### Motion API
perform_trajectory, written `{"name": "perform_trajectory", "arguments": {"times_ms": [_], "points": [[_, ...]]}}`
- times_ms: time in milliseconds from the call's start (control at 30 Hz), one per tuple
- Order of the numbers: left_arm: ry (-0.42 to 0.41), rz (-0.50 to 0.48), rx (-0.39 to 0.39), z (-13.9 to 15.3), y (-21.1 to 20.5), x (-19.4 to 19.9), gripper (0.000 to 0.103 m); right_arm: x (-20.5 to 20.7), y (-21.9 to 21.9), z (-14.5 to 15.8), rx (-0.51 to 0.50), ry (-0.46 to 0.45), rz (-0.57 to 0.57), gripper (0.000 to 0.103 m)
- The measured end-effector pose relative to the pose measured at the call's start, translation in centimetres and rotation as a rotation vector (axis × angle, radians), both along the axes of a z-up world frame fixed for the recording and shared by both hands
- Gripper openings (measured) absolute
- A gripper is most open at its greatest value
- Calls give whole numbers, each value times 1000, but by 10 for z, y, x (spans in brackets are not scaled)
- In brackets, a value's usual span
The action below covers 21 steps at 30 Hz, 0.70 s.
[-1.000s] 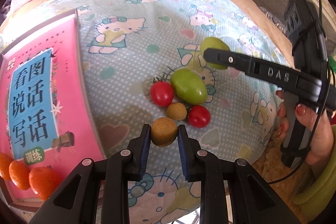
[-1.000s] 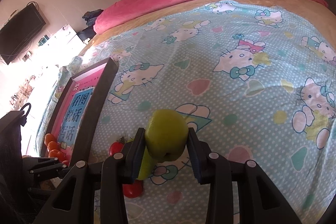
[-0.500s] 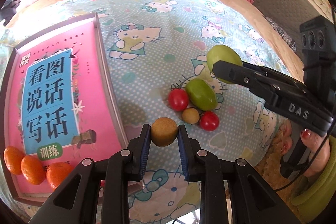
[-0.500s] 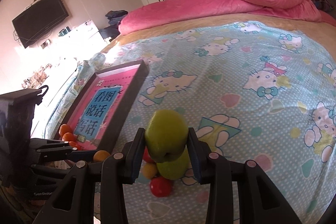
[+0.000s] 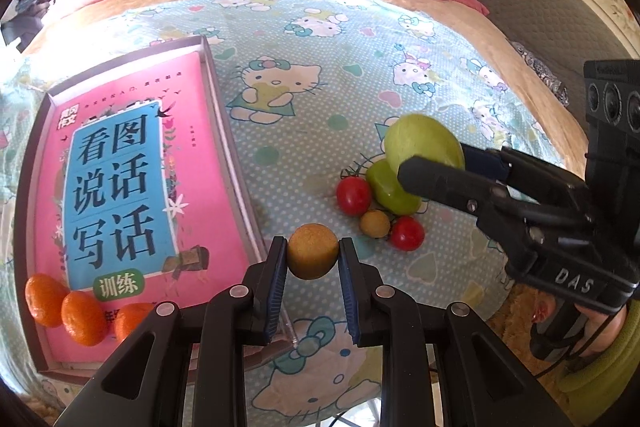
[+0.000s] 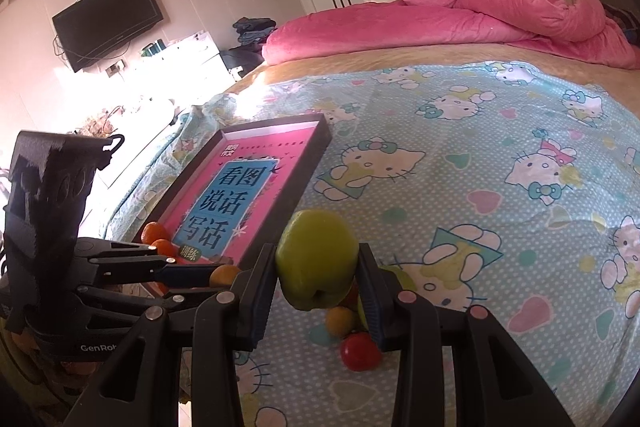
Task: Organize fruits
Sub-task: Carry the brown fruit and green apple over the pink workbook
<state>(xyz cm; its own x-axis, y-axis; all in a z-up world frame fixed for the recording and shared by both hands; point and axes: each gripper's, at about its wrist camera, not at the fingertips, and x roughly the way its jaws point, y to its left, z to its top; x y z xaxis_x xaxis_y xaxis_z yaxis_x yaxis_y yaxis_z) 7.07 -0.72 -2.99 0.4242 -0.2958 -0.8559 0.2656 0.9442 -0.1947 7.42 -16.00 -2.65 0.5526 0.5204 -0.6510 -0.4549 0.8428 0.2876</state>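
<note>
My left gripper (image 5: pixel 313 257) is shut on a small brown-yellow round fruit (image 5: pixel 313 254), held above the sheet beside the tray's right edge. My right gripper (image 6: pixel 318 267) is shut on a green apple (image 6: pixel 316 259); the apple also shows in the left wrist view (image 5: pixel 422 143). On the sheet lie a green fruit (image 5: pixel 390 189), two red tomatoes (image 5: pixel 353 195) (image 5: pixel 407 233) and a small yellow-brown fruit (image 5: pixel 374 223). A dark tray (image 5: pixel 224 99) holds a pink book (image 5: pixel 120 187) and three oranges (image 5: pixel 82 317) at its near end.
The fruits lie on a blue cartoon-cat sheet (image 5: pixel 320 75) on a bed. A pink quilt (image 6: pixel 500 7) is heaped at the far end. A TV (image 6: pixel 108 19) hangs on the wall at left. The bed's edge runs along the right in the left wrist view.
Both grippers have lifted and drawn back with their fruits held. The tray and oranges have come further into the left wrist view. The fruits on the sheet have stayed put.
</note>
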Motion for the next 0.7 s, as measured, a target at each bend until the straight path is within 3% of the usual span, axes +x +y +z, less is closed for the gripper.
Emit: {"name": "perform_trajectory", "arguments": {"times_ms": [500, 700], "points": [[-38, 83, -8, 16, 37, -2, 26, -15, 23, 4, 15, -8, 50, 39], [-50, 168, -19, 23, 71, 1, 26, -20, 33, 5, 10, -10, 72, 39]]}}
